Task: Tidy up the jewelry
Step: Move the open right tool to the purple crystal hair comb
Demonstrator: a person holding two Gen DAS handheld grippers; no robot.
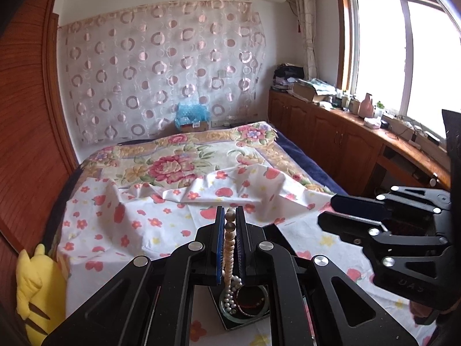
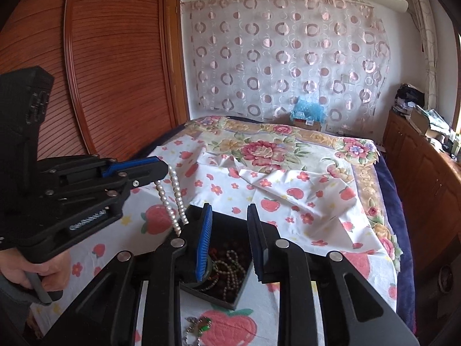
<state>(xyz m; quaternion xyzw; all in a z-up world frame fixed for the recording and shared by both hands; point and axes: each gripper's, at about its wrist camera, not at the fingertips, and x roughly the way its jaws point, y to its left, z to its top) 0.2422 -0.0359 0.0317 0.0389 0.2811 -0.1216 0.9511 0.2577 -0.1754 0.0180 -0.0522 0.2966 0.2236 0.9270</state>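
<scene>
My left gripper (image 1: 230,216) is shut on a white pearl necklace (image 1: 229,248), held above the bed. The strand hangs down to a black jewelry box (image 1: 230,321) holding a green bangle (image 1: 227,311) and dark beads. In the right wrist view the left gripper (image 2: 161,167) is at left with the pearl necklace (image 2: 173,199) dangling in two strands toward the black jewelry box (image 2: 230,302). My right gripper (image 2: 229,210) is open and empty, just above the box. It shows at right in the left wrist view (image 1: 325,210). A silver chain with green stones (image 2: 198,328) lies on the sheet.
The bed is covered by a strawberry-print sheet (image 1: 144,230) over a floral blanket (image 1: 173,167). A yellow plush toy (image 1: 37,288) sits at the bed's left edge. A wooden wardrobe (image 2: 115,57) stands left; a cluttered wooden cabinet (image 1: 345,132) runs under the window.
</scene>
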